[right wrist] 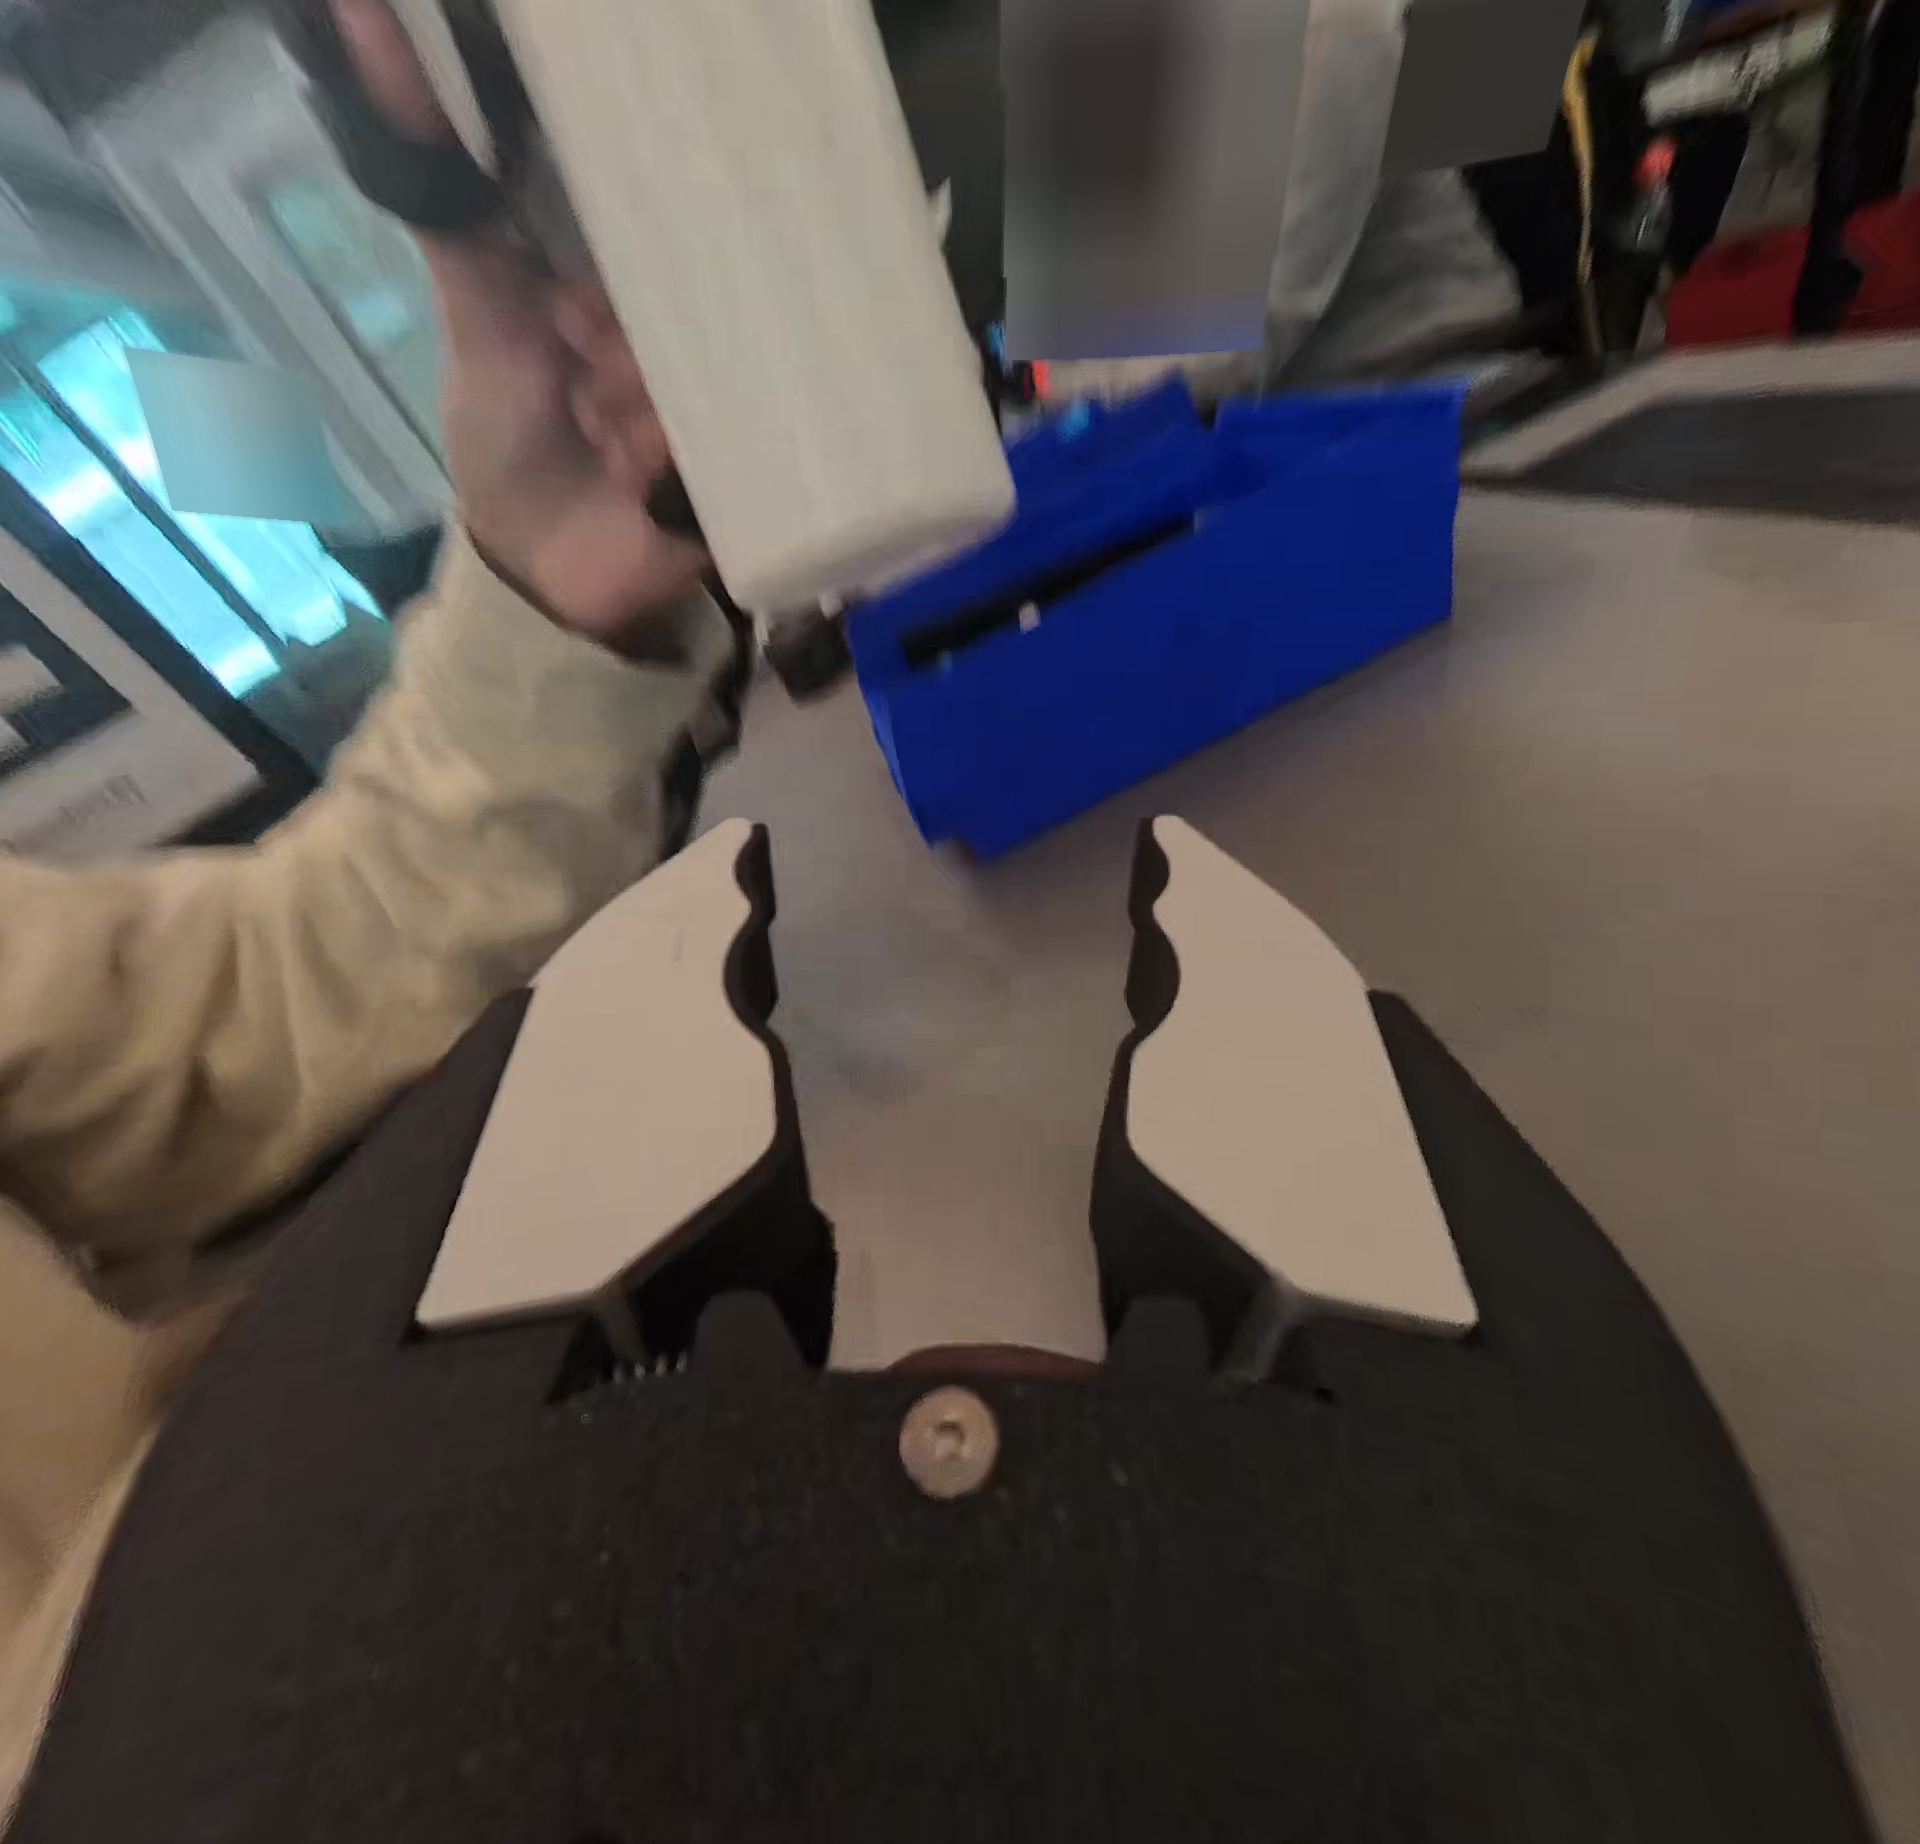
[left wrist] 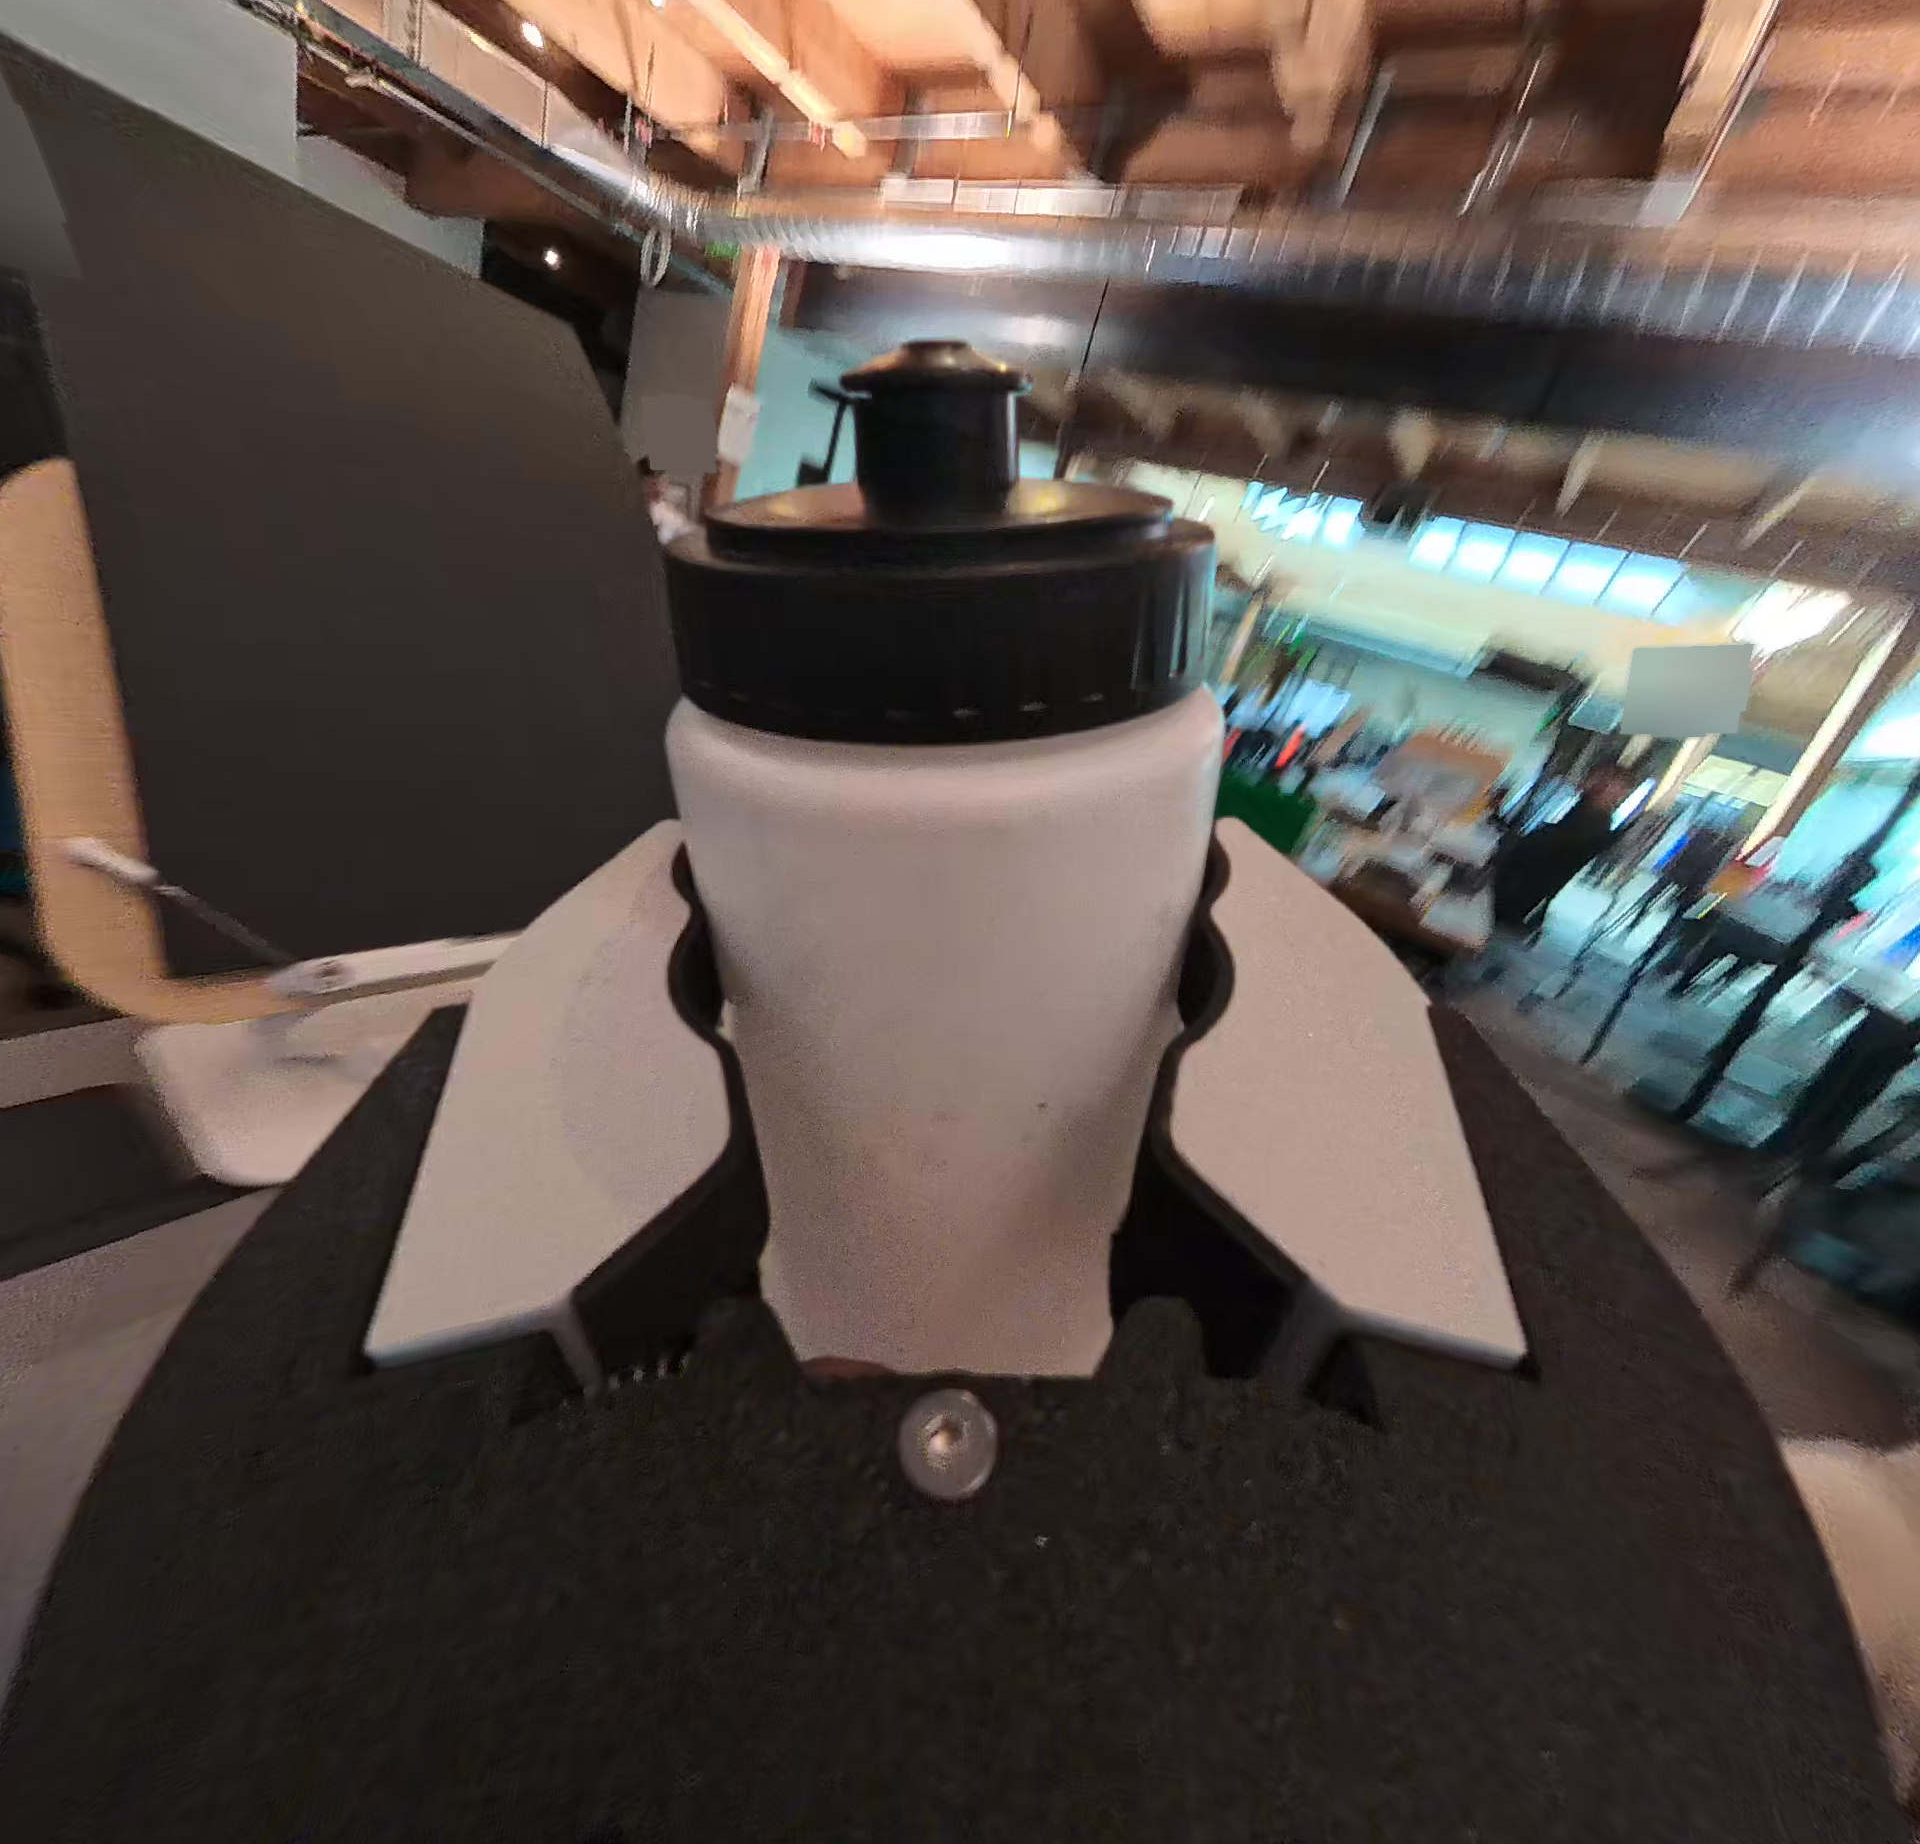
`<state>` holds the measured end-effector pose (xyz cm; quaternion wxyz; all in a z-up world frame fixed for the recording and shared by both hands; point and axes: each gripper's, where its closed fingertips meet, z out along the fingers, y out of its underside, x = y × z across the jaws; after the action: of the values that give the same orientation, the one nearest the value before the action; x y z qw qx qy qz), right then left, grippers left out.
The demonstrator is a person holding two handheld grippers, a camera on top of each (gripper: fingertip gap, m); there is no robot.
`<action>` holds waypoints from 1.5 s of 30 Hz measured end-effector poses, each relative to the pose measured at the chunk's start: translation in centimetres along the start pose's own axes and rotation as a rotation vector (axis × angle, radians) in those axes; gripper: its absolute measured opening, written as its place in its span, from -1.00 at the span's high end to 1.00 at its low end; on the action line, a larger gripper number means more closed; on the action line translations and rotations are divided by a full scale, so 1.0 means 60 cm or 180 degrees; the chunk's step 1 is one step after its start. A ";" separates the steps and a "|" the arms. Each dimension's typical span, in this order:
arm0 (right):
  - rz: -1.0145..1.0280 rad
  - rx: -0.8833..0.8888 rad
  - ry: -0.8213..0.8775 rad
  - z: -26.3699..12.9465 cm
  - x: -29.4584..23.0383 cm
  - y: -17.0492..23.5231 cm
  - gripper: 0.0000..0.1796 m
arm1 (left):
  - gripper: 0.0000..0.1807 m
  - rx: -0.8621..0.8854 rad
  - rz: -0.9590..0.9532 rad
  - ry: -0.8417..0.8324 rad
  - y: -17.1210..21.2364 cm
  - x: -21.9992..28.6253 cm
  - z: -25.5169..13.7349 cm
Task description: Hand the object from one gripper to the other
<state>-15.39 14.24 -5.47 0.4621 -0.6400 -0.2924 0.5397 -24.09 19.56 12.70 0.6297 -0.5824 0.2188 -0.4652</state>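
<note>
A white bottle with a black screw cap and black spout sits upright between my left gripper's fingers. My left gripper is shut on the bottle's body, just below the cap. In the right wrist view the bottle's white lower body hangs tilted at the upper left, blurred, with a hand and cream sleeve beside it. My right gripper is open and empty, below and to the right of the bottle's base, apart from it.
A blue bin lies on the grey table ahead of my right gripper. The person's cream sleeve crosses the left side. A dark partition wall stands left of the bottle; a busy room lies behind. There is about 20 cm between the tips of the two grippers.
</note>
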 end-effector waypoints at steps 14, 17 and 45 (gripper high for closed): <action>0.1040 0.2115 -0.0707 -0.004 0.009 -0.177 -0.17 | 0.04 0.0884 -0.1372 0.0533 0.044 0.001 0.136; 0.1069 0.2227 -0.0655 -0.025 0.024 -0.181 -0.16 | 0.04 0.0779 -0.1397 0.0525 0.063 0.004 0.146; 0.1743 0.1513 -0.0767 -0.016 0.056 -0.091 -0.08 | 0.11 -0.0659 -0.0482 0.0121 0.098 -0.046 0.081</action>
<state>-12.99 19.09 -1.93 0.3986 -0.5014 -0.0295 0.7674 -19.46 23.79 7.58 0.5250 -0.6502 0.2330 -0.4973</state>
